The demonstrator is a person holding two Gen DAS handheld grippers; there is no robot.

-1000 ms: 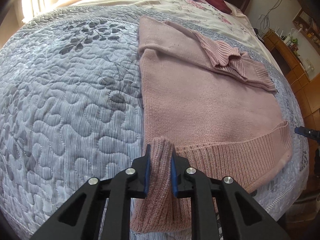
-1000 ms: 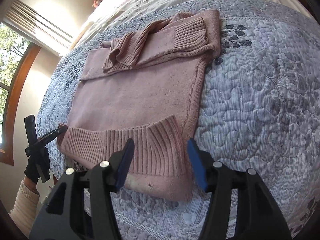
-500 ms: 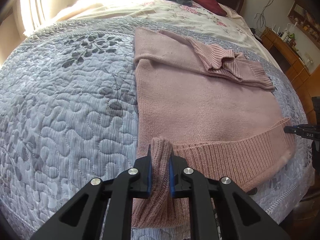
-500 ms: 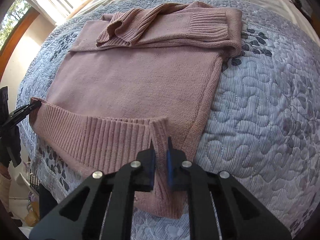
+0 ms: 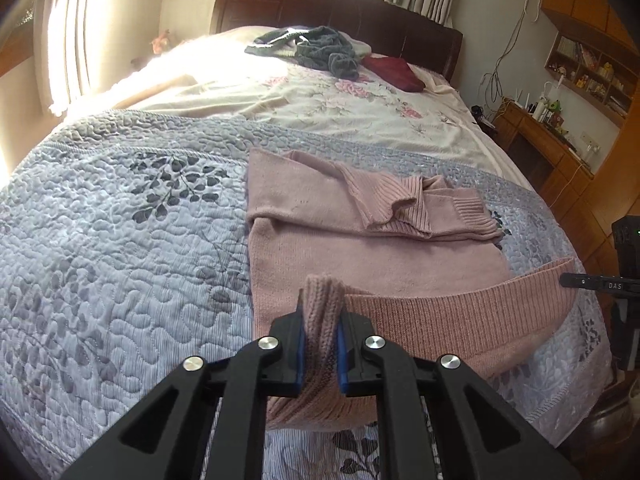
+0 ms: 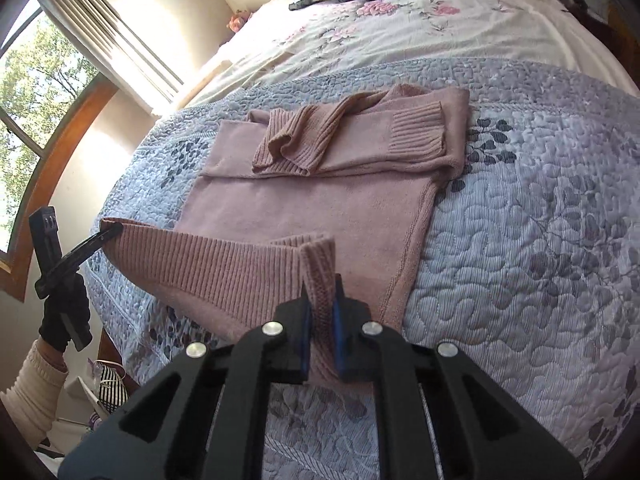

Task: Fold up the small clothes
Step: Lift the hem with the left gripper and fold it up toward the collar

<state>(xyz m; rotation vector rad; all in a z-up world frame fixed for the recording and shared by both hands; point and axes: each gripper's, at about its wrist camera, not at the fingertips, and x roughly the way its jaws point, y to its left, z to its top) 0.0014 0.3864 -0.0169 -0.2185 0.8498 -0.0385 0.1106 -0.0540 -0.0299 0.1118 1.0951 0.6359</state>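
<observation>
A pink knit sweater (image 5: pixel 360 240) (image 6: pixel 312 204) lies on the grey-blue quilt, sleeves folded across its far end. Its ribbed hem (image 5: pixel 460 312) (image 6: pixel 208 256) is raised off the quilt and stretched between both grippers. My left gripper (image 5: pixel 320 336) is shut on the hem's left corner. My right gripper (image 6: pixel 320 320) is shut on the hem's right corner. In the left wrist view the right gripper's tip (image 5: pixel 592 282) shows at the hem's far corner. In the right wrist view the left gripper (image 6: pixel 100 238) pinches the opposite corner, held by a gloved hand (image 6: pixel 66 316).
The quilt (image 5: pixel 100 248) (image 6: pixel 540 220) covers the near part of the bed; a floral sheet (image 5: pixel 340 108) lies beyond. A dark grey garment (image 5: pixel 320 50) and a dark red one (image 5: pixel 394 72) lie near the headboard. A wooden desk (image 5: pixel 540 140) stands at the right.
The right gripper has closed on the hem's right corner. Both grippers have risen, lifting the hem off the quilt, so the views now take in the headboard and the room.
</observation>
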